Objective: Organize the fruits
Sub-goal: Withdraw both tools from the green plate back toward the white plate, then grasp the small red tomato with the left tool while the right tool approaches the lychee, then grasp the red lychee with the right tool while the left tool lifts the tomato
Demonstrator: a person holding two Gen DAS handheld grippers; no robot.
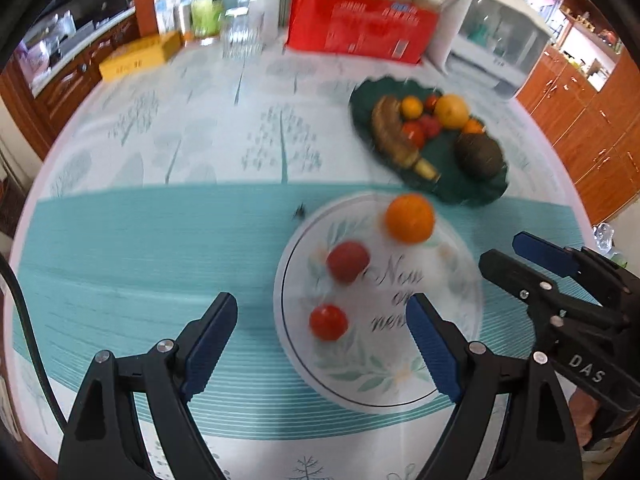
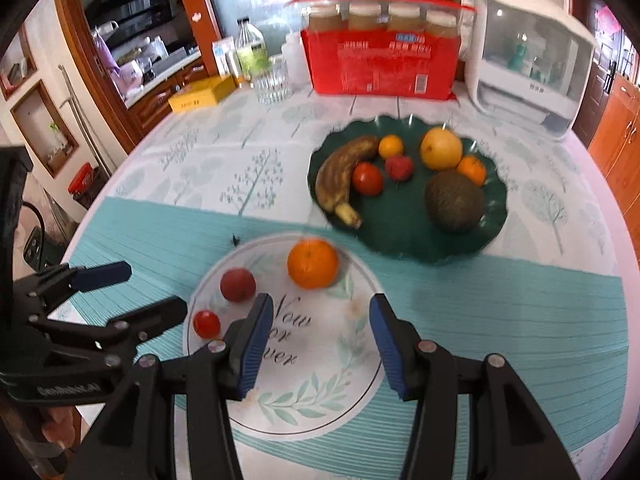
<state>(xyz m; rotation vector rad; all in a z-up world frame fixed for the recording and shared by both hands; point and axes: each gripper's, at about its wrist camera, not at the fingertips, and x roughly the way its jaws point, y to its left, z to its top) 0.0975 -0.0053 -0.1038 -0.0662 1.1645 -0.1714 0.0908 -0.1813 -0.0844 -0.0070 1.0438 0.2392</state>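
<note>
Both tongs hang empty over the white plate (image 2: 360, 392): the left gripper (image 1: 320, 344) gapes wide, the right gripper (image 2: 318, 340) narrower. Sorting looks partly done. An orange (image 2: 313, 263) sits at twelve o'clock there; the green dish (image 2: 408, 240) beyond holds most fruit.

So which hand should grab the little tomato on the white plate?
Probably left. The small tomato lies almost between the open left fingers; the right gripper sits further along the plate.

Black fingers (image 1: 436, 354), blue ribbed pads, silver screws
</note>
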